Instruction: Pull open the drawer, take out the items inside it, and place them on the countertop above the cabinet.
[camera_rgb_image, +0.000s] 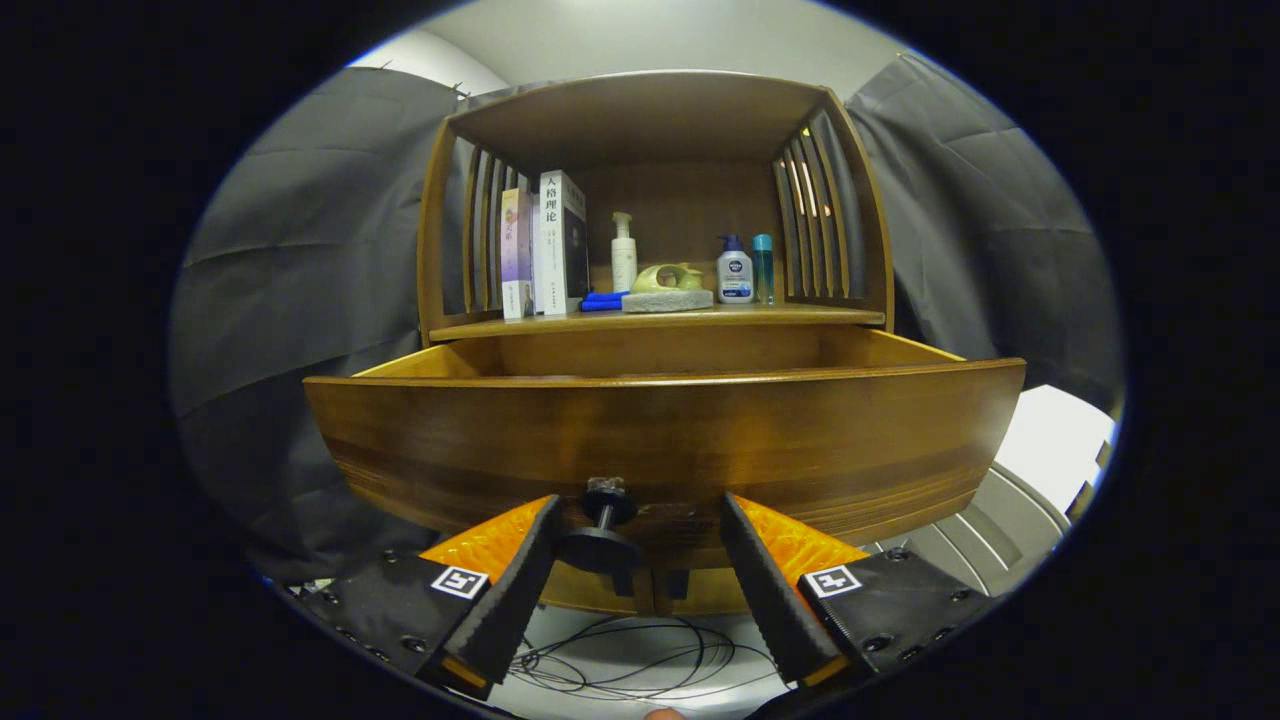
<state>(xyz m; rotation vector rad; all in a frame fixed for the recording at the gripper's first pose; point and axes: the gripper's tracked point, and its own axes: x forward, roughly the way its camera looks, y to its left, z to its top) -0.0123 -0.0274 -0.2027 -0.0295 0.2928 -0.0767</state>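
A wooden cabinet has its drawer (660, 430) pulled out toward me; its tall front panel hides whatever lies inside. A small dark knob (603, 525) sticks out low on the drawer front. My gripper (640, 512) stands open, its two fingers spread to either side of the knob and not touching it. Above the drawer runs the countertop (800, 316), a shelf under a wooden hood.
On the countertop stand two books (545, 245), a white pump bottle (623, 253), a blue cloth (603, 299), a green object on a grey pad (668, 290), another pump bottle (734, 270) and a teal bottle (763, 268). Cables (640, 660) lie on the floor below.
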